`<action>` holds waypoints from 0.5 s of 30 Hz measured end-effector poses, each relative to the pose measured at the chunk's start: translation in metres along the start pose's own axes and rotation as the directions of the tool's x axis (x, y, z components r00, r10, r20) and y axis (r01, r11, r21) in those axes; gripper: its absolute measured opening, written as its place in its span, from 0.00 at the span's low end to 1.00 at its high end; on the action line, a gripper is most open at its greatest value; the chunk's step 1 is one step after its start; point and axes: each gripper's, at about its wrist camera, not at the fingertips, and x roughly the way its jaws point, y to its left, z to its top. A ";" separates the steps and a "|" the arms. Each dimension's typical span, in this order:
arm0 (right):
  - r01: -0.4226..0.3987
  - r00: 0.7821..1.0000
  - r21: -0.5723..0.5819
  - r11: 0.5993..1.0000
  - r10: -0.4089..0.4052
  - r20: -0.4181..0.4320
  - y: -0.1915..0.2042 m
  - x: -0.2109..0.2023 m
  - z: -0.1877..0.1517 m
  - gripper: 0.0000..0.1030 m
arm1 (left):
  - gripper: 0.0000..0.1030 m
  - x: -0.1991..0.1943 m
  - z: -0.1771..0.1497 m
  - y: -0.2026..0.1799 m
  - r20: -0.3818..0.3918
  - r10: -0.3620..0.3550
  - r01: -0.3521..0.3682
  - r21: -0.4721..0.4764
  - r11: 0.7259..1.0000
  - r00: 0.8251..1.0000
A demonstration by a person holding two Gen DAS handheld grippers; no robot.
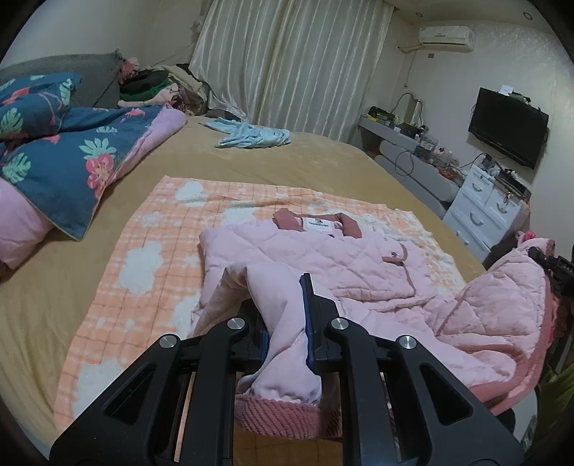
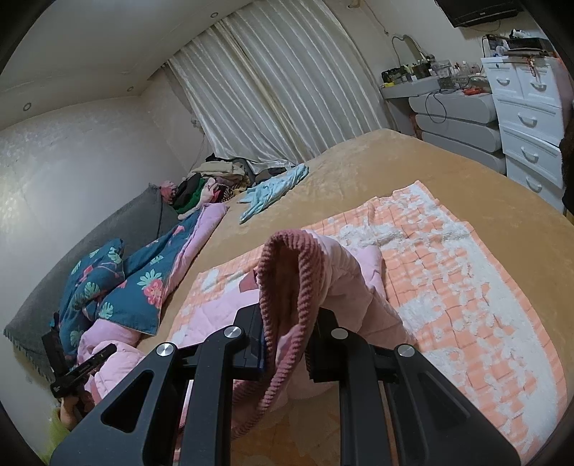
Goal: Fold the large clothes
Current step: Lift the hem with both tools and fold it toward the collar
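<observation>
Big orange blanket [image 1: 143, 229] on the bed, pink jacket [image 1: 323, 251] flat on top, not folded yet. Bottom hem lifted, pinched tight by left gripper [image 1: 285, 322] and right gripper [image 2: 287, 344]

Left gripper [image 1: 285, 319] fingertips buried in pink jacket [image 1: 323, 258] fabric; contact hidden. Right gripper [image 2: 287, 344] tips likewise covered by the ribbed cuff [image 2: 287, 272]. Jacket's lower hem cut off at lower right of left view. Collar label [image 1: 320, 223] text too small to read. TV [image 2: 477, 10] cropped at top right.
</observation>
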 end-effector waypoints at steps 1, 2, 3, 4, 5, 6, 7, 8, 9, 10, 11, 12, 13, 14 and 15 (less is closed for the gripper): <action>-0.003 1.000 0.008 1.000 0.003 -0.006 -0.001 0.004 0.003 0.14 | 0.07 0.002 0.002 0.000 0.000 0.006 -0.006 0.004 1.000 1.000; -0.004 1.000 0.013 1.000 0.004 -0.010 -0.002 0.007 0.005 0.14 | 0.07 0.006 0.005 -0.001 -0.001 0.010 -0.010 0.006 1.000 1.000; -0.003 1.000 0.022 1.000 0.004 -0.016 -0.004 0.011 0.007 0.14 | 0.07 0.008 0.006 -0.002 -0.001 0.015 -0.015 0.008 1.000 1.000; -0.004 1.000 0.031 1.000 0.005 -0.022 -0.006 0.014 0.009 0.14 | 0.07 0.011 0.008 -0.002 -0.001 0.020 -0.020 0.010 1.000 1.000; -0.005 1.000 0.040 0.999 0.006 -0.026 -0.009 0.017 0.011 0.14 | 0.07 0.013 0.010 -0.002 -0.001 0.025 -0.025 0.012 1.000 1.000; -0.006 1.000 0.046 0.999 0.007 -0.029 -0.010 0.020 0.012 0.14 | 0.07 0.015 0.011 -0.002 0.000 0.029 -0.029 0.014 0.999 1.000; -0.006 0.999 0.051 0.999 0.008 -0.033 -0.012 0.022 0.013 0.14 | 0.07 0.017 0.012 -0.002 0.001 0.032 -0.032 0.016 0.999 0.999; -0.005 0.999 0.061 0.998 0.007 -0.037 -0.015 0.026 0.015 0.14 | 0.07 0.019 0.014 -0.002 0.001 0.036 -0.036 0.018 0.999 0.999; -0.005 0.999 0.071 0.997 0.008 -0.040 -0.018 0.029 0.016 0.14 | 0.07 0.021 0.016 -0.002 0.002 0.039 -0.039 0.019 0.999 0.999; -0.006 0.999 0.082 0.997 0.009 -0.045 -0.022 0.033 0.018 0.14 | 0.07 0.024 0.018 -0.002 0.002 0.042 -0.042 0.020 0.999 0.999; -0.005 0.999 0.090 0.996 0.009 -0.047 -0.025 0.035 0.018 0.14 | 0.07 0.025 0.019 -0.001 0.002 0.043 -0.043 0.019 0.999 0.999; -0.004 0.999 0.099 0.995 0.009 -0.050 -0.028 0.038 0.019 0.14 | 0.07 0.028 0.020 -0.001 0.001 0.046 -0.046 0.019 0.999 0.999; -0.003 0.999 0.105 0.994 0.009 -0.054 -0.030 0.042 0.020 0.14 | 0.07 0.030 0.021 -0.001 0.001 0.050 -0.050 0.019 0.999 0.999; -0.002 0.998 0.110 0.994 0.008 -0.055 -0.032 0.044 0.021 0.14 | 0.07 0.032 0.023 0.000 0.002 0.052 -0.052 0.018 0.998 0.999; 0.002 0.998 0.116 0.993 0.005 -0.057 -0.034 0.047 0.021 0.14 | 0.07 0.034 0.024 0.000 0.002 0.054 -0.054 0.017 0.998 0.999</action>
